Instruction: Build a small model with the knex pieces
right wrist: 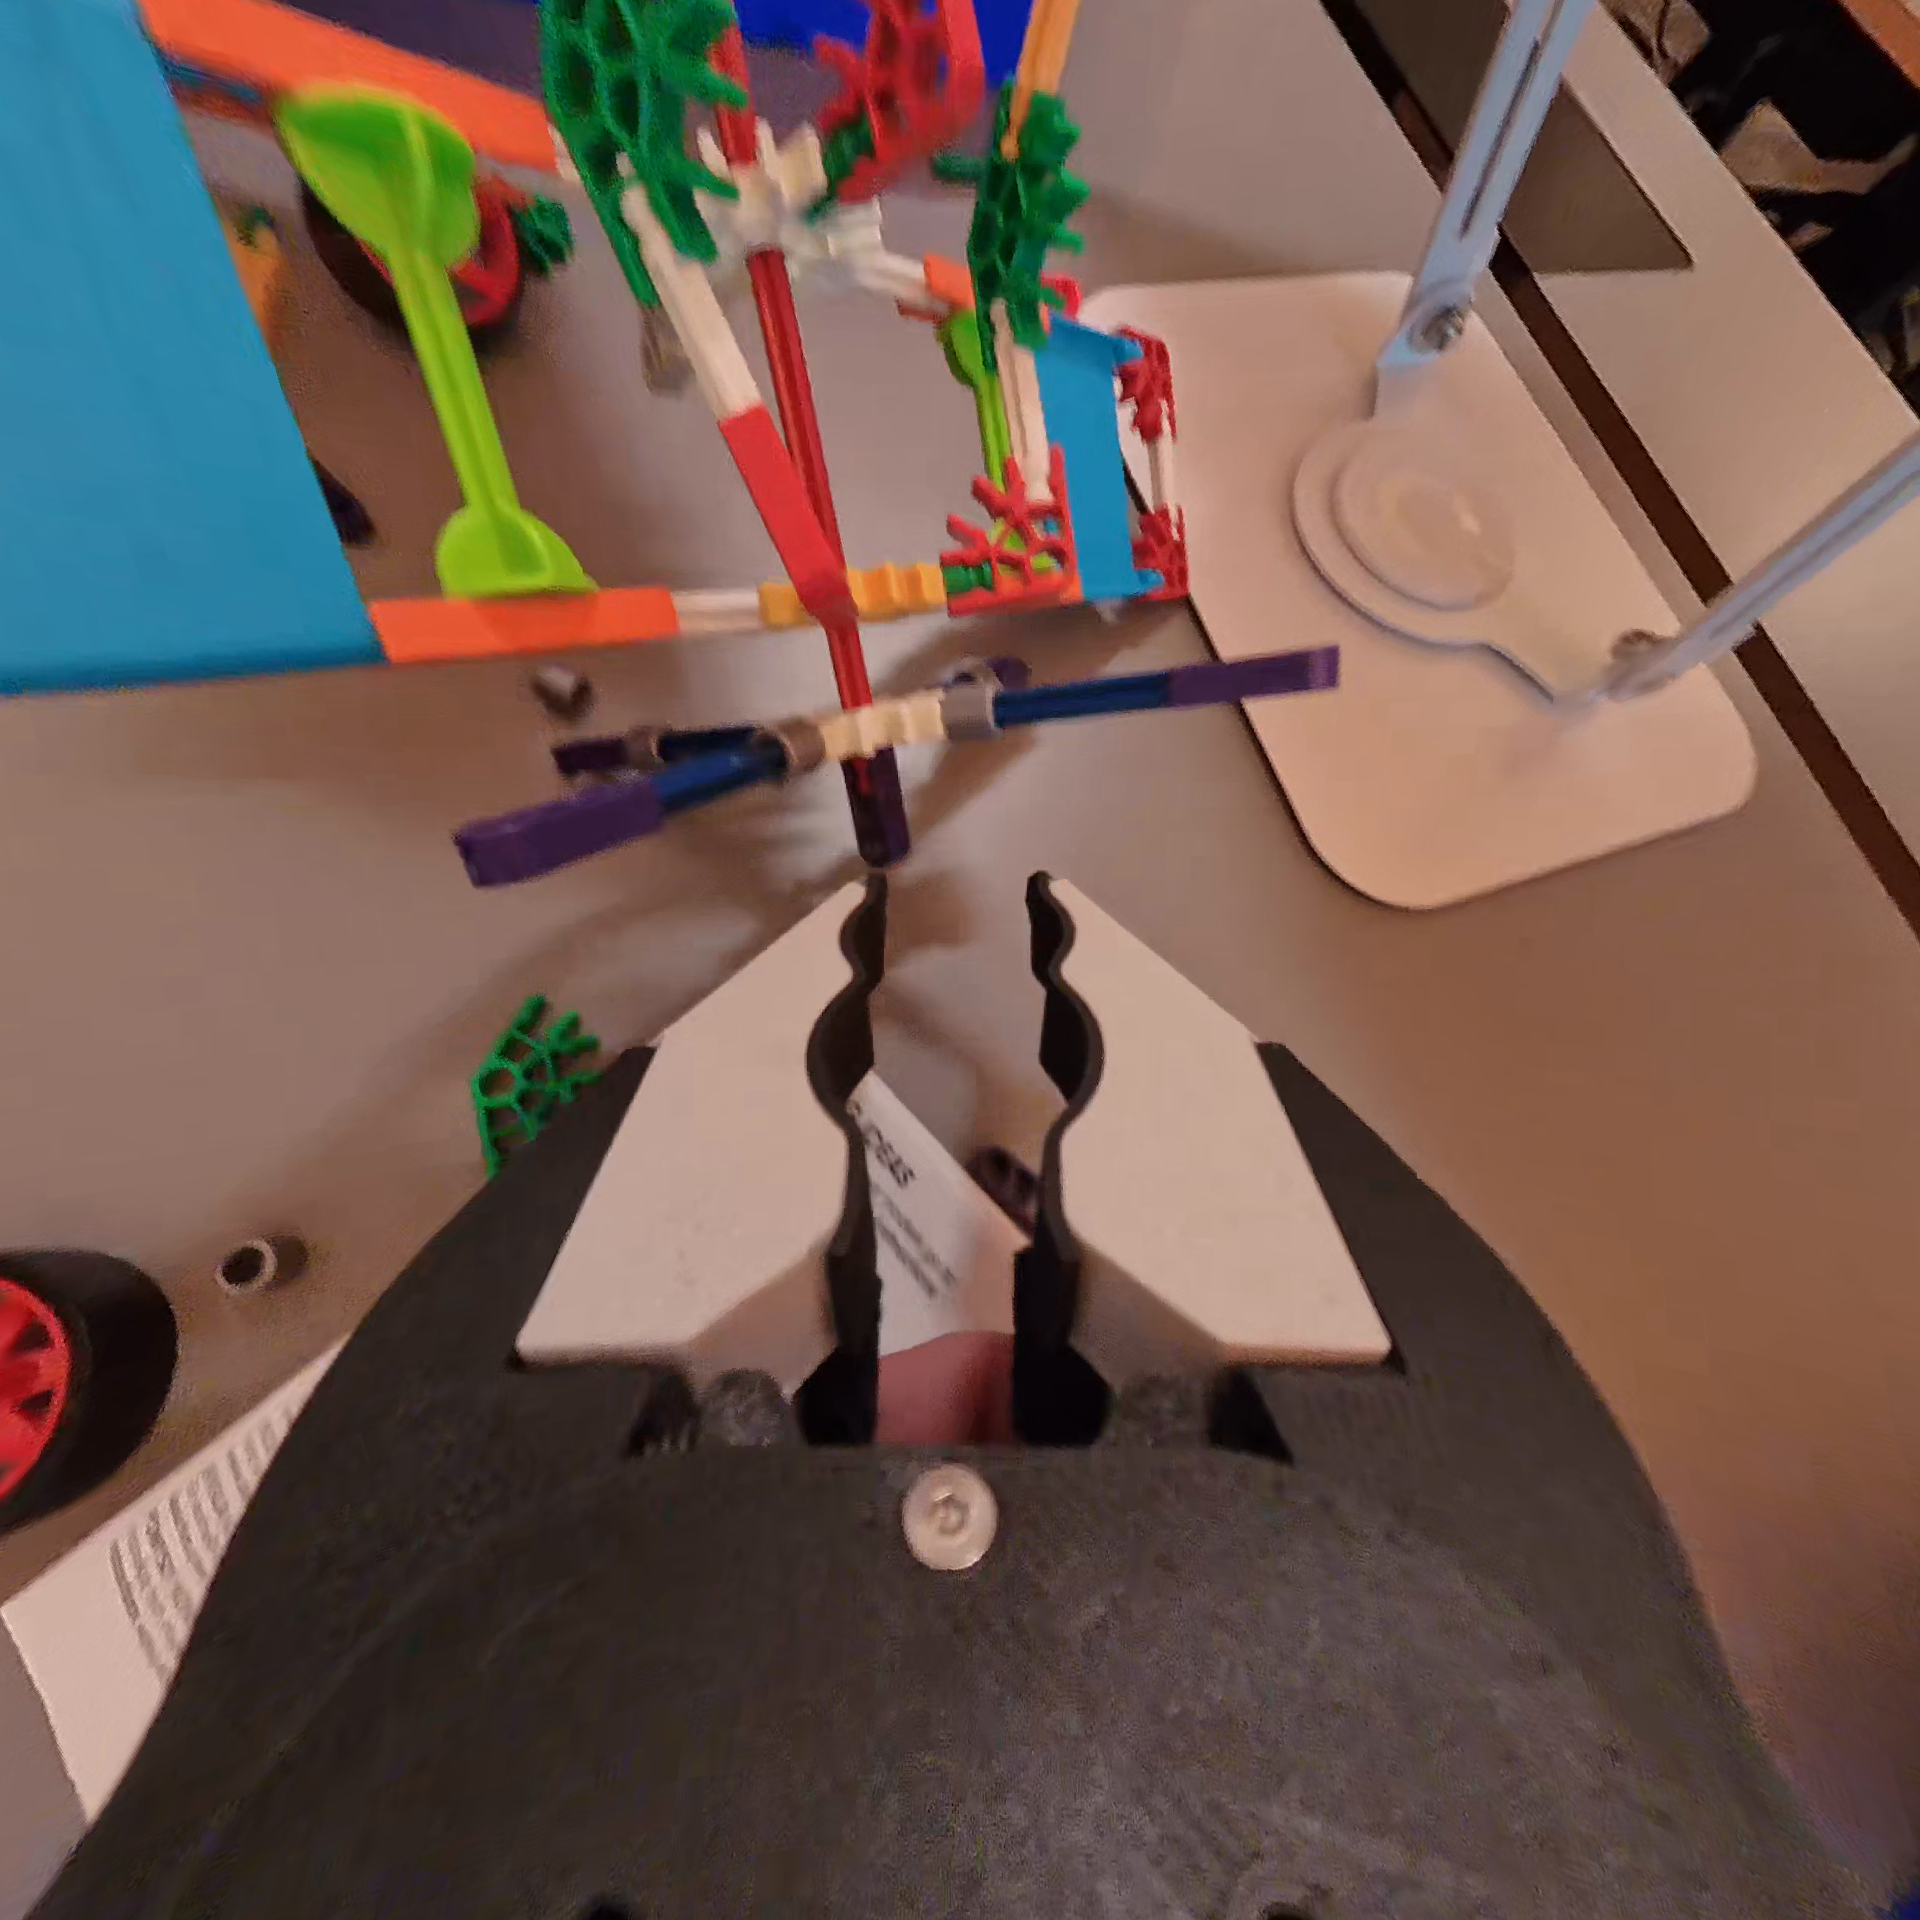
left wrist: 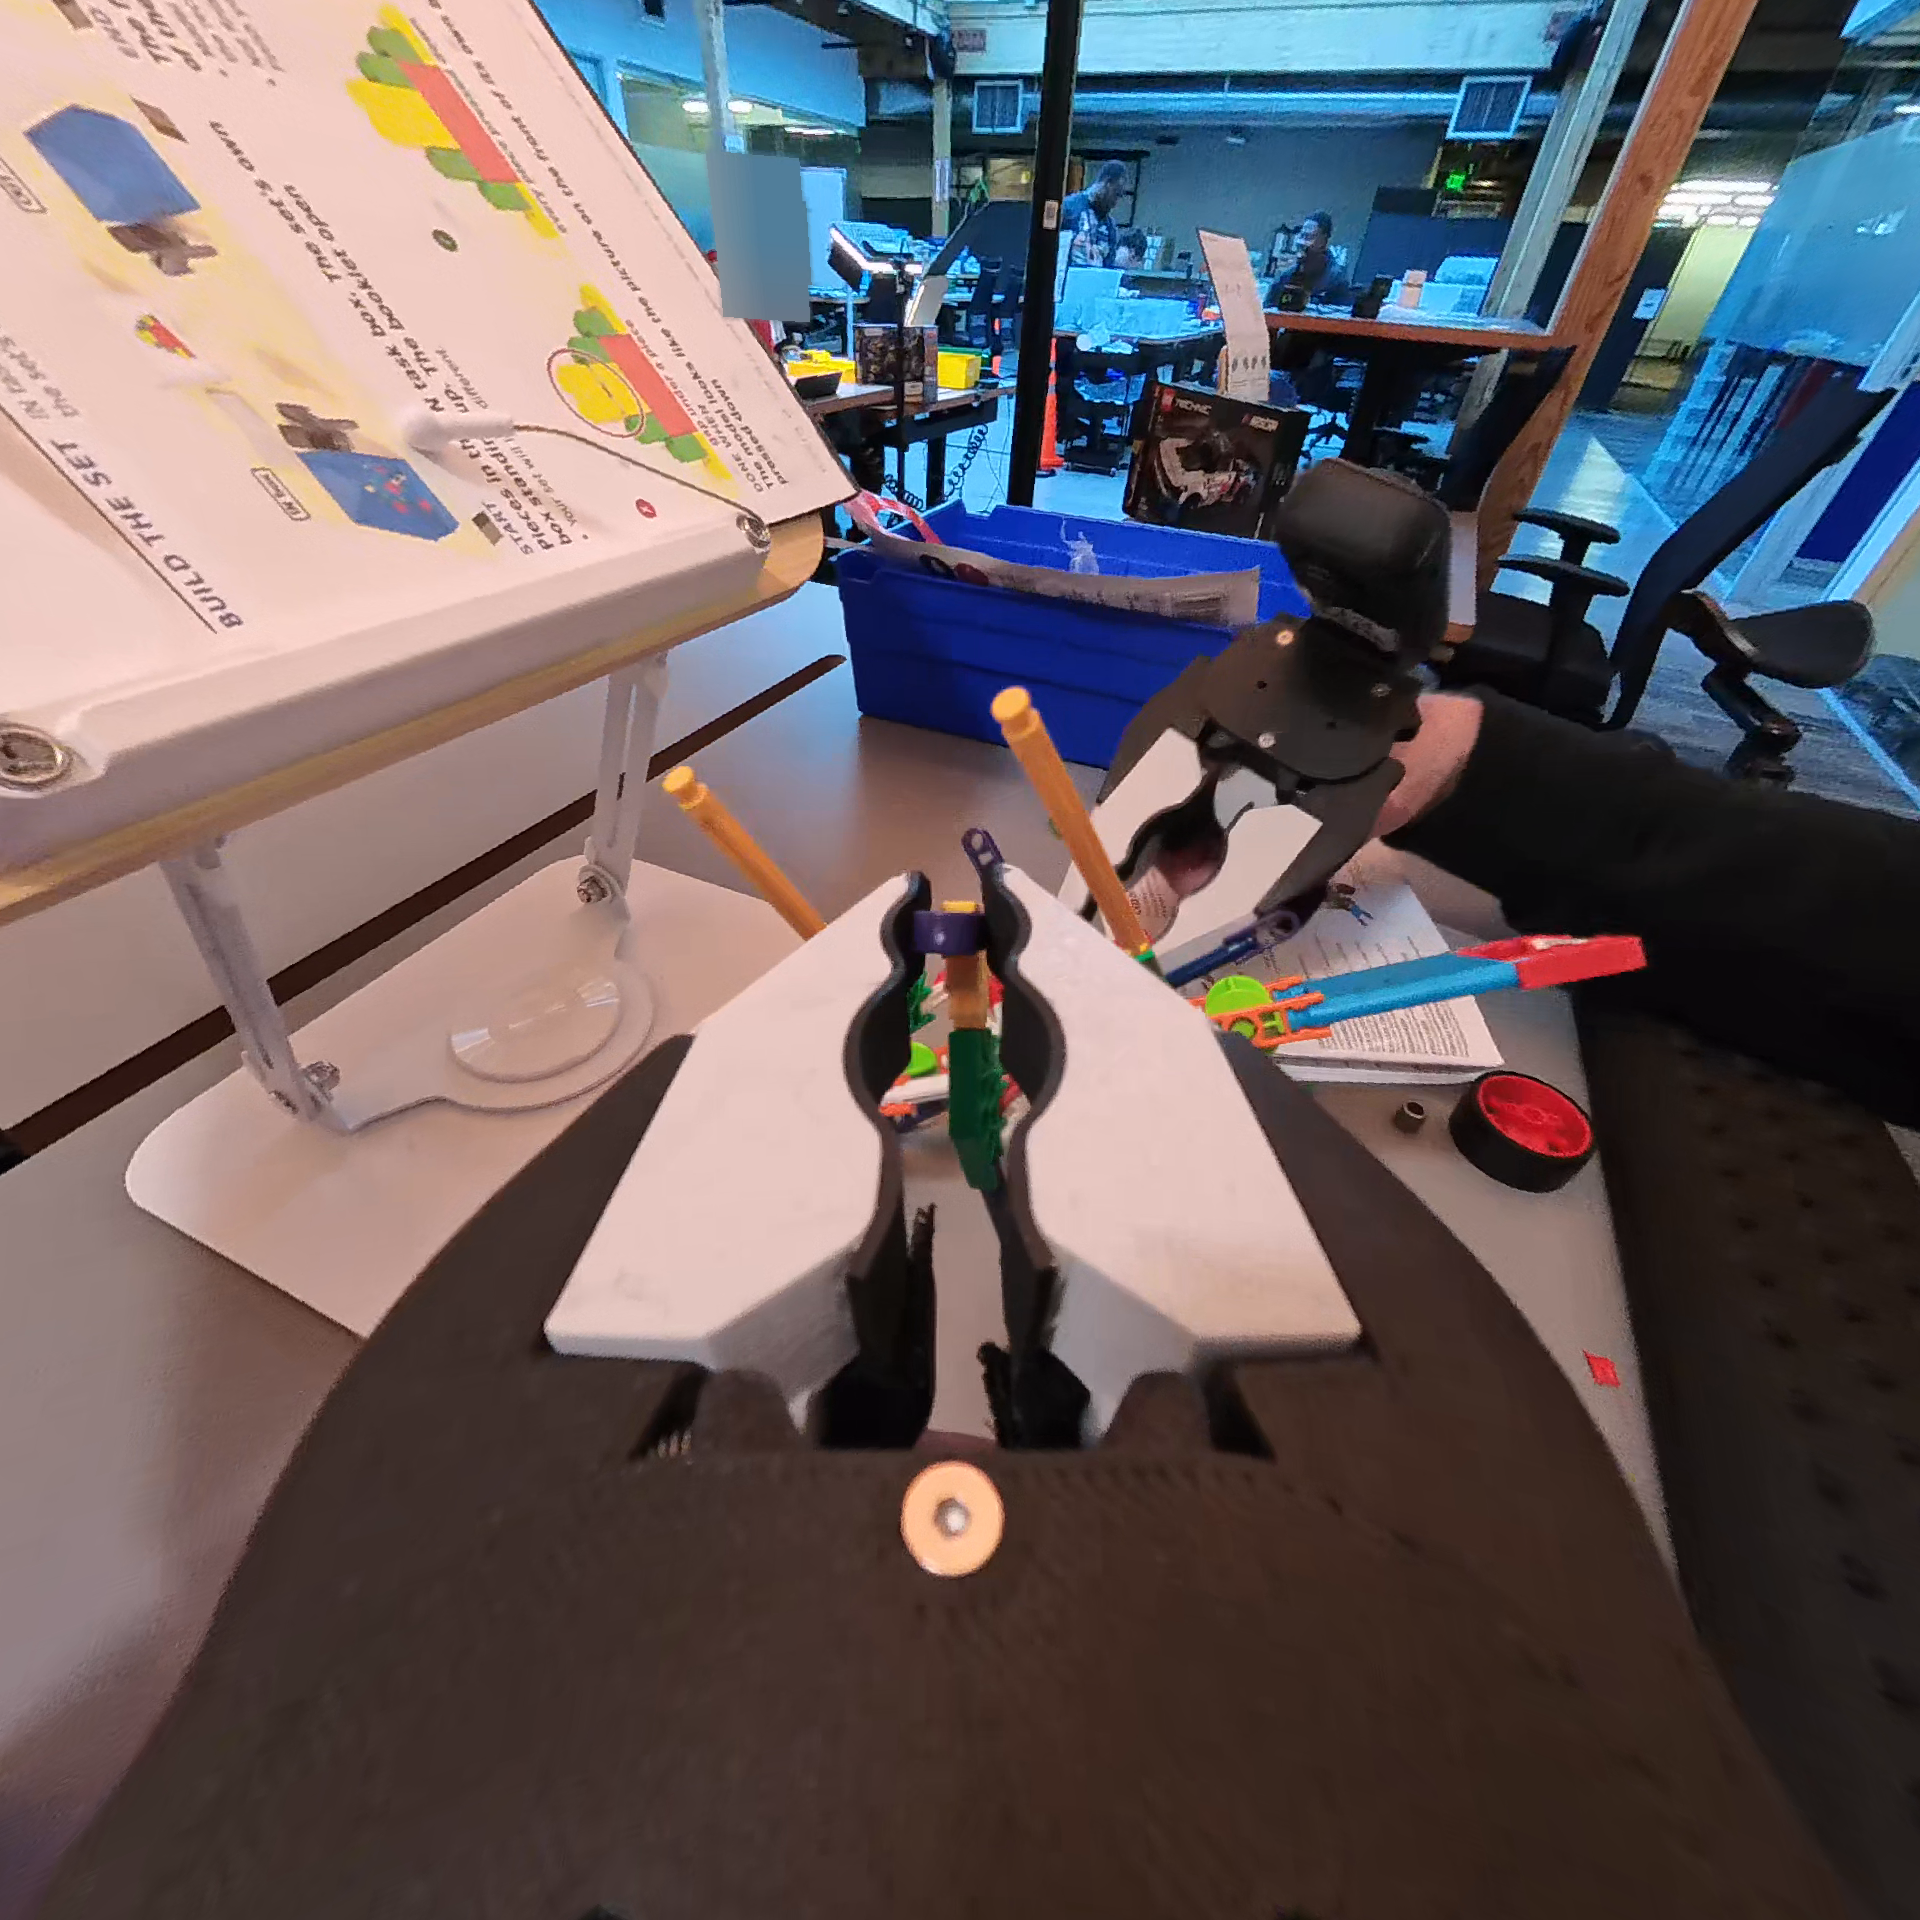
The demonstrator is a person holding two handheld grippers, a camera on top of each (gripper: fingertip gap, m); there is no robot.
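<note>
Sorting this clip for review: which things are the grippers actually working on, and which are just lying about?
In hand:
- toy construction model, clamped in left gripper
- right gripper, open, nearest the model's purple rod tip

Lying about:
- red wheel
- printed sheet
- blue bin
- booklet stand
- loose green connector

**What the two wrist views hide or cut off**

The white-and-black left gripper (left wrist: 961, 914) covers most of the multicoloured rod-and-connector toy model (left wrist: 961, 1049); only a strip shows between its jaws, so what it grips cannot be told. In the right wrist view the model (right wrist: 821, 436) is blurred and cut off by the top edge. The red-hubbed black wheel (right wrist: 62, 1382) is cut by the left edge. The white printed paper sheet (right wrist: 135, 1590) lies partly under the right gripper (right wrist: 956, 883). The tilted white instruction board (left wrist: 343, 343) runs off the top-left corner.
</note>
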